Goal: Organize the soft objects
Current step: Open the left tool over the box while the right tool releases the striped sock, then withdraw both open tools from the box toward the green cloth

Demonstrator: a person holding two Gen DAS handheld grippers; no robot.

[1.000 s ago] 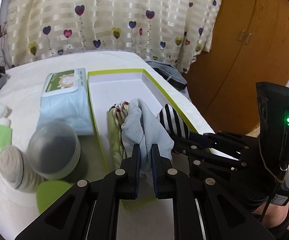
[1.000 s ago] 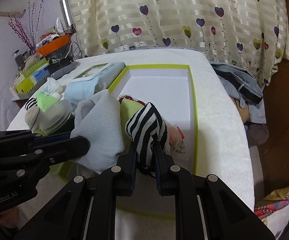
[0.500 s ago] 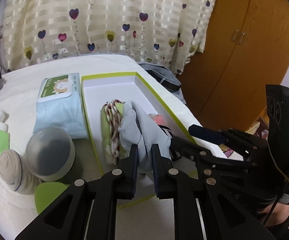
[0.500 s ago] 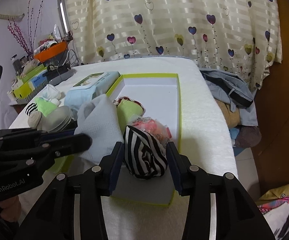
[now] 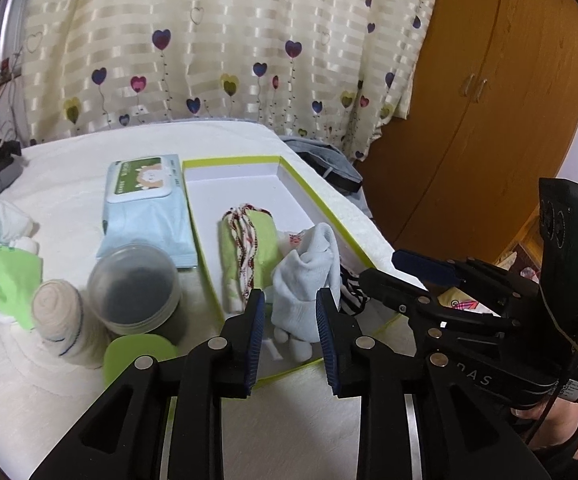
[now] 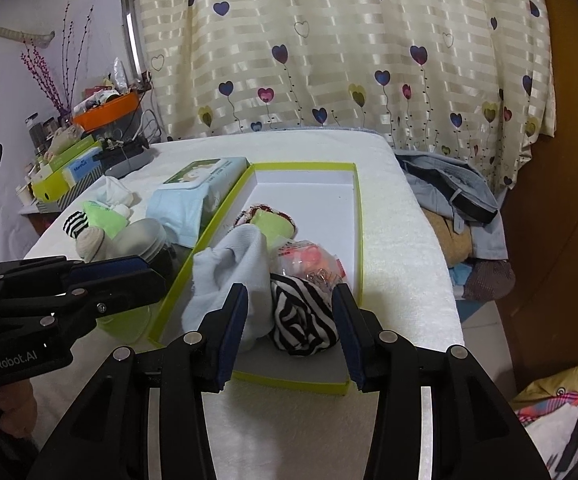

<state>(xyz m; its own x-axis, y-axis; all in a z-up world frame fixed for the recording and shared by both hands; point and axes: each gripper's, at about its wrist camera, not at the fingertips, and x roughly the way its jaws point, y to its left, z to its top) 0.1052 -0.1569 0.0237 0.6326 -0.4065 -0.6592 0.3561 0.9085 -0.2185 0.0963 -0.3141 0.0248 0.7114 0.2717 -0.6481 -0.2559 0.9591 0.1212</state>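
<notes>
I let go over the box (image 6: 359, 240) | left gripper (image 5: 290, 322) opening off pale-blue cloth (image 5: 309, 276) | right gripper (image 6: 289, 330) wide, clear of striped sock (image 6: 303, 324) | both settle beside folded pieces.

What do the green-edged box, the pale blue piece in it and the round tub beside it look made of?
Green-edged box: probably cardboard, matte white, thin flat walls. Pale blue piece: soft knit fabric, creased and slumped. Round tub: translucent frosted plastic, dark contents showing through.
</notes>
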